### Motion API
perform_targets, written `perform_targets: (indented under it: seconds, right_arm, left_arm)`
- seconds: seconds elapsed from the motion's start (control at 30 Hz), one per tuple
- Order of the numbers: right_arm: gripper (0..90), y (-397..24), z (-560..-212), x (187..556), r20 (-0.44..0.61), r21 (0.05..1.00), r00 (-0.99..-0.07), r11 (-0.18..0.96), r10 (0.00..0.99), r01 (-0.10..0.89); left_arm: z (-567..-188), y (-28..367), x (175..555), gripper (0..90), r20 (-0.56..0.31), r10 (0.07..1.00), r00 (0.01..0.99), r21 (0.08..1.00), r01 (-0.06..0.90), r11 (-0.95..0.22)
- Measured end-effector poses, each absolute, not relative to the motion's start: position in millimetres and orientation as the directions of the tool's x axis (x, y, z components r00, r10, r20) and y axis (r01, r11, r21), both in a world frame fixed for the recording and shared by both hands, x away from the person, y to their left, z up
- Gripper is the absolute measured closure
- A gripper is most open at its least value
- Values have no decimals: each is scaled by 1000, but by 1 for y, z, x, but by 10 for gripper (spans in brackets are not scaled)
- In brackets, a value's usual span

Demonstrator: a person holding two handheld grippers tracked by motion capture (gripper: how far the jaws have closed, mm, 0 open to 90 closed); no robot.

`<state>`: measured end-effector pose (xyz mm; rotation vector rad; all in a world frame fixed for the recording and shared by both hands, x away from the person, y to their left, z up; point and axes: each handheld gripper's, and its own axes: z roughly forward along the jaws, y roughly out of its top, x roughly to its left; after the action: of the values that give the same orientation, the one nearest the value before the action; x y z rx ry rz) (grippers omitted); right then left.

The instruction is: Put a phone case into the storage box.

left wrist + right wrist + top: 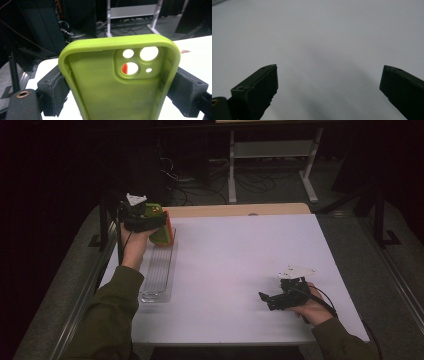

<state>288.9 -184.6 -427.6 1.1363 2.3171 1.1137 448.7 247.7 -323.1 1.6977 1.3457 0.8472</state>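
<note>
My left gripper [148, 222] is raised over the table's far left corner, shut on a lime-green phone case [160, 224]. In the left gripper view the case [105, 85] stands upright between the two pads [53, 92], its hollow inside facing the camera and its camera cut-outs at the top. Something orange [124, 68] shows through one cut-out, and an orange edge [172, 233] sits right behind the green case in the high view. My right gripper [267, 301] rests low at the near right, jaws wide open [329, 80] over bare white table.
A long clear slotted rack [159, 272] lies along the left side of the white table [240, 255], just under the green case. A wooden strip [240, 210] borders the far edge. Beyond it are white desk legs [310, 175] and floor cables.
</note>
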Motion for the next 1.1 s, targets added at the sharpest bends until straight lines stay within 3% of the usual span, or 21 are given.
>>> perform_targets:
  seconds: [0.6,1.1]
  right_arm:
    - [12,-184,-426,288,52,772,-628,368,777,519]
    - [12,-184,-426,288,40,770,-637,383,770,511]
  left_arm:
    - [-362,239,465,138,84,989,124,857,497,-135]
    - [-374,240,470,125,100,988,119,839,523,-148]
